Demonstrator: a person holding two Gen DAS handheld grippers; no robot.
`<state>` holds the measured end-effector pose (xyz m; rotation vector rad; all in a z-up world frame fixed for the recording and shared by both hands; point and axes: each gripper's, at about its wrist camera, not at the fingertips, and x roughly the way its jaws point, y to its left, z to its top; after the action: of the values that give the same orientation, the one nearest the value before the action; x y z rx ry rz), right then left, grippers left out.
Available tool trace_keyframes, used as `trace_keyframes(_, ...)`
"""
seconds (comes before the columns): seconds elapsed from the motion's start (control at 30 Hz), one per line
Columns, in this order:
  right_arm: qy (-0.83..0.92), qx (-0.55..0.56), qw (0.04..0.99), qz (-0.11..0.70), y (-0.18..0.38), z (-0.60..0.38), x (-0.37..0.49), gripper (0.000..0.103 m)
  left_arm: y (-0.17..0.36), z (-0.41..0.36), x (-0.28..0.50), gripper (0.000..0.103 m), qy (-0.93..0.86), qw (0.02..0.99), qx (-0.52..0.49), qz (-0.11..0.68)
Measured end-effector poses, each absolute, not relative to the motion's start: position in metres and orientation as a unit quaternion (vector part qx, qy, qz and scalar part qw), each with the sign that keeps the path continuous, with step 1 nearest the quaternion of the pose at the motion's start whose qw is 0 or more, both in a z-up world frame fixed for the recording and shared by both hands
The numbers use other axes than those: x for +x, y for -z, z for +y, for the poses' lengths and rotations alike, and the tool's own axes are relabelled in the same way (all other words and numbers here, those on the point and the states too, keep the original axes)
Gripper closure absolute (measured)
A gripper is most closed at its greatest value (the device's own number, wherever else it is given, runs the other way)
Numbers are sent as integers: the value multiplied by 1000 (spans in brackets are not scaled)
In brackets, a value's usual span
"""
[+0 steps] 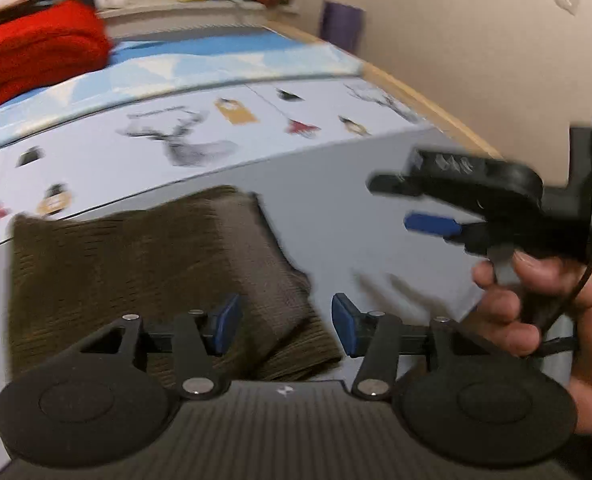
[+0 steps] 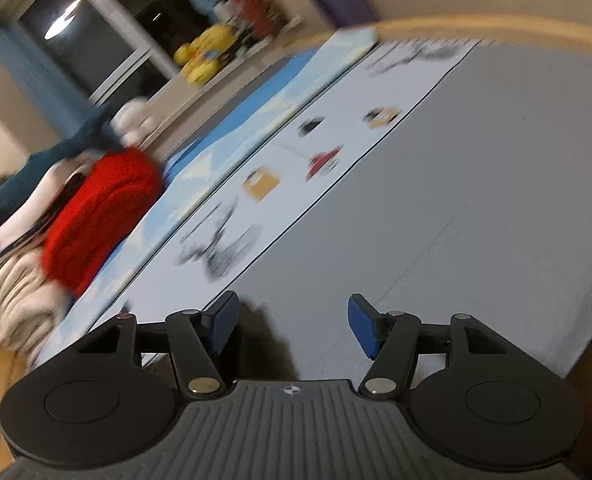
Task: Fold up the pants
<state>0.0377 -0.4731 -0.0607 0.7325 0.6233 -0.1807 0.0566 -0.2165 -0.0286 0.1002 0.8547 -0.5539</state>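
Left wrist, folded pants (image 1: 151, 272) (brown), jaws apart

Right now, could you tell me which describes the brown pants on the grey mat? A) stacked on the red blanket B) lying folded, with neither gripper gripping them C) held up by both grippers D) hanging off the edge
B: the brown pants lie folded on the grey mat, while the left gripper and right gripper are open and hold nothing.

The pants (image 1: 143, 272) are a ribbed, coarse-looking brown-olive knit cloth, matt. They lie on a smooth matt grey mat (image 1: 336, 208), beside a printed panel (image 1: 199, 132) that looks like smooth foam or plastic, though blur makes this uncertain. The left gripper (image 1: 285, 322) is matt black plastic with blue pads and shiny metal pins. A red blanket (image 1: 35, 52) looks fuzzy.
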Motion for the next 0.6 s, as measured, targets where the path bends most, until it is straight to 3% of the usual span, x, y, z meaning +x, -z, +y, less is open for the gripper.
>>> trace_keyframes(0.23,11,327,859,393,83,-419,58,31,26,-104,63,49,146,895,40,419)
trace_keyframes(0.37,27,289,843,453,104,-387,71,29,57,-78,60,49,131,892,28,432)
trace_keyframes(0.5,57,287,838,461,113,-382,69,25,93,-60,41,47,124,905,71,402)
trace_keyframes(0.53,59,283,840,459,113,-381,68,29,103,-57,43,50,122,903,57,407)
trace_keyframes(0.6,42,257,854,451,107,-371,67,58,108,-57,46,52,126,905,36,404)
